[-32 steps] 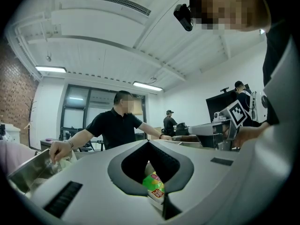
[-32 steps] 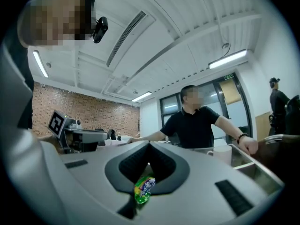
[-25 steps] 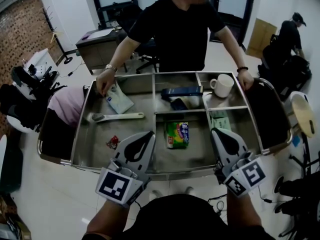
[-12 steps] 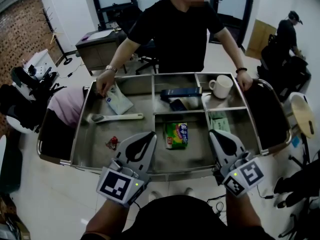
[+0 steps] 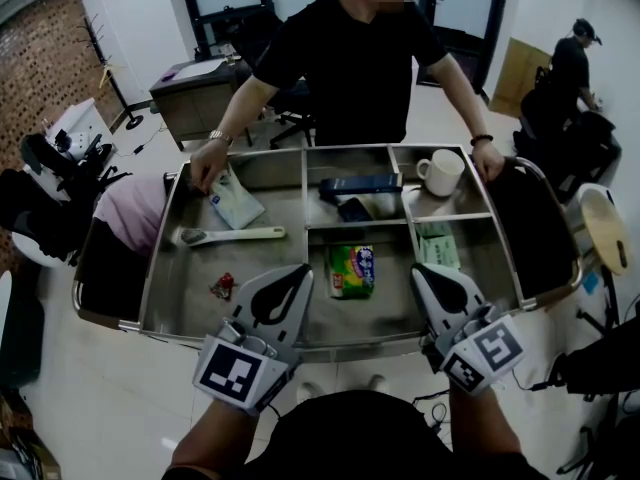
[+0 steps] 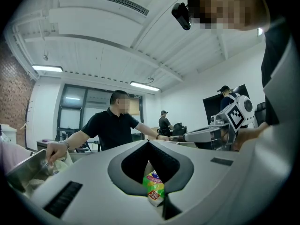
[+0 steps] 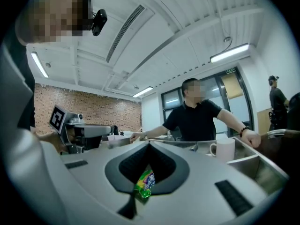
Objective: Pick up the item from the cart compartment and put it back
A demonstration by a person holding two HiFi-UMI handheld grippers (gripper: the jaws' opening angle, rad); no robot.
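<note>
In an office, the green packet (image 5: 354,270) lies in the cart's (image 5: 330,341) middle compartment by the near edge. The left tongs (image 5: 303,271) and right tongs (image 5: 418,269) are held pressed together and empty over that edge. This fits a packet either awaiting pickup or already returned.

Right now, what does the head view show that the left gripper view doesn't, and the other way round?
Only the head view: the cart with its compartments laid out from above, holding the white mug, blue box and long white scoop. Only the left gripper view: the ceiling vent and strip light. Both: the green packet, the person in the black shirt, and the right hand-held gripper.
</note>
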